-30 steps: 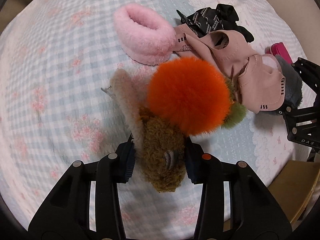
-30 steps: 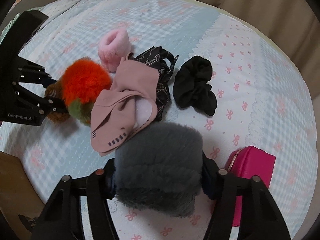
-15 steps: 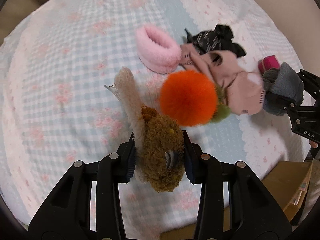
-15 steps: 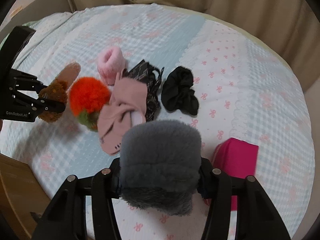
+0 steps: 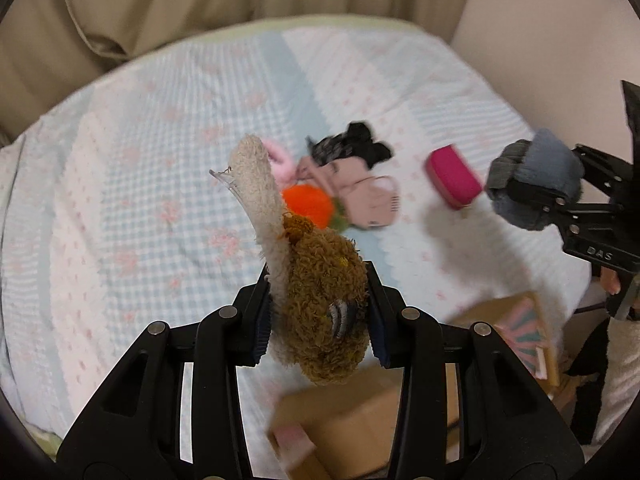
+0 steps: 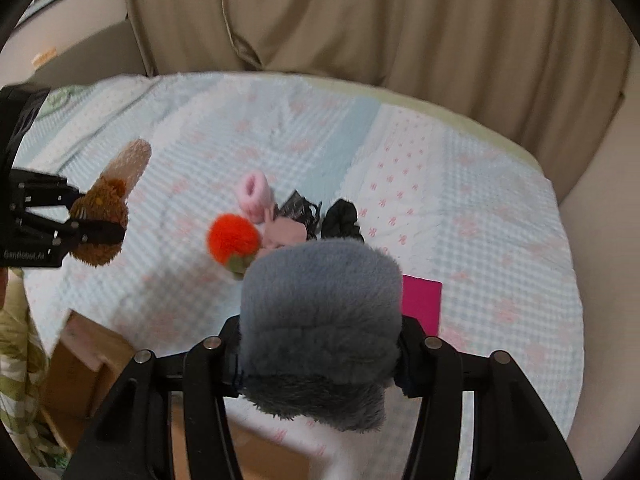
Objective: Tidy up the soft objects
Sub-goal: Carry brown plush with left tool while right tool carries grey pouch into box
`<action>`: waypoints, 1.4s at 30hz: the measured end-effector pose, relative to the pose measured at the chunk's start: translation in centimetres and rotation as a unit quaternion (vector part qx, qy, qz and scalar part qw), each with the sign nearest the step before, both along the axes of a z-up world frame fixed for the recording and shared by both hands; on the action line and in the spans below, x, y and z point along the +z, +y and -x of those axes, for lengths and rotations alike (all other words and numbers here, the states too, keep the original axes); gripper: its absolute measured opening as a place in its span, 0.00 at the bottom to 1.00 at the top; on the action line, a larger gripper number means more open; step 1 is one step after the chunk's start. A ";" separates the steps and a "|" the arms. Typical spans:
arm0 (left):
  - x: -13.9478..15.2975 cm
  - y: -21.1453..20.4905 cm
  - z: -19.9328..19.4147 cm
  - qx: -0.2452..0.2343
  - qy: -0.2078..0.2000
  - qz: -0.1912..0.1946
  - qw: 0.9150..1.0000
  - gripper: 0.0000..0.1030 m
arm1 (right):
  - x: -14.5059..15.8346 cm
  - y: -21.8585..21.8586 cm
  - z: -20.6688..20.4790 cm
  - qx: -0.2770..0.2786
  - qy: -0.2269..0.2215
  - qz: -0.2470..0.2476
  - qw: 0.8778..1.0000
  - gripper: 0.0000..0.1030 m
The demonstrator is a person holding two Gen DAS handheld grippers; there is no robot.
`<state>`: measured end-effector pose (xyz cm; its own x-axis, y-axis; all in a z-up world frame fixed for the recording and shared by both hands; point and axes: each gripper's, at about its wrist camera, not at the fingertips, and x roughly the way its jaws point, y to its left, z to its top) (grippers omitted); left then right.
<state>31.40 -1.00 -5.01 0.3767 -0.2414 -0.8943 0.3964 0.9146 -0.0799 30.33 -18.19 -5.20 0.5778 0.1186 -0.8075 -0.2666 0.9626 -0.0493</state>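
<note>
My left gripper [image 5: 318, 316] is shut on a brown plush toy [image 5: 320, 292] with a beige strip, held above the bed's near edge; it also shows in the right wrist view [image 6: 102, 220]. My right gripper [image 6: 320, 354] is shut on a grey furry piece [image 6: 320, 320], also seen in the left wrist view [image 5: 536, 180]. On the bedspread [image 6: 280, 132] lie an orange pompom [image 6: 232, 238], a pink fluffy band [image 6: 254, 192], a pink cloth [image 5: 360, 192] and black fabric items [image 6: 340, 220].
A magenta pouch [image 5: 454, 180] lies on the bed near the right gripper. A cardboard box [image 5: 352, 416] sits below the bed edge, also in the right wrist view [image 6: 84, 364]. Beige curtains [image 6: 360, 20] hang behind the bed.
Both grippers have lifted and pulled back from the bed with their items held. The pile now looks smaller and farther, and the cardboard box has come into view.
</note>
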 end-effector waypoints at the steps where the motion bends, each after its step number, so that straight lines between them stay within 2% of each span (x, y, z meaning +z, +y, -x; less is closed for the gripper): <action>1: 1.3 0.1 1.3 -0.002 -0.010 0.007 1.000 0.35 | 0.7 0.0 0.8 -0.003 -0.004 -0.003 1.000 0.48; 5: 4.4 0.2 5.6 -0.010 -0.036 0.025 0.999 0.35 | 3.4 0.4 4.4 -0.008 -0.019 -0.013 1.000 0.48; 9: 5.9 0.3 10.3 -0.020 -0.051 0.027 0.998 0.35 | 5.1 1.4 8.5 0.000 -0.029 -0.018 0.999 0.48; 13: 5.9 0.3 14.9 -0.031 -0.056 0.030 0.998 0.35 | 5.5 2.6 12.5 0.018 -0.035 -0.014 0.999 0.48; 17: 4.1 0.0 18.1 -0.040 -0.041 0.031 0.998 0.35 | 4.9 3.7 15.4 0.035 -0.034 -0.010 0.999 0.48; 21: 1.9 -0.4 20.2 -0.049 -0.026 0.032 0.998 0.35 | 3.2 4.9 17.6 0.052 -0.024 -0.006 0.998 0.48; 26: -0.8 -1.3 21.5 -0.059 -0.002 0.029 0.998 0.35 | -0.6 6.0 18.3 0.067 0.011 -0.001 0.998 0.48; 36: -7.0 -2.4 21.7 -0.066 0.051 -0.005 0.997 0.35 | -7.8 6.6 17.5 0.071 0.080 0.022 0.994 0.48; 42: -9.9 -2.8 21.1 -0.069 0.075 -0.021 0.995 0.35 | -10.9 7.2 17.4 0.087 0.098 0.053 0.990 0.48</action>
<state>10.32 -3.81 -14.93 0.2035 -0.2422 -0.9486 0.5056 0.8557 -0.1101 12.92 -10.96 -16.08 0.3864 0.1107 -0.9156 -0.4417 0.8937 -0.0784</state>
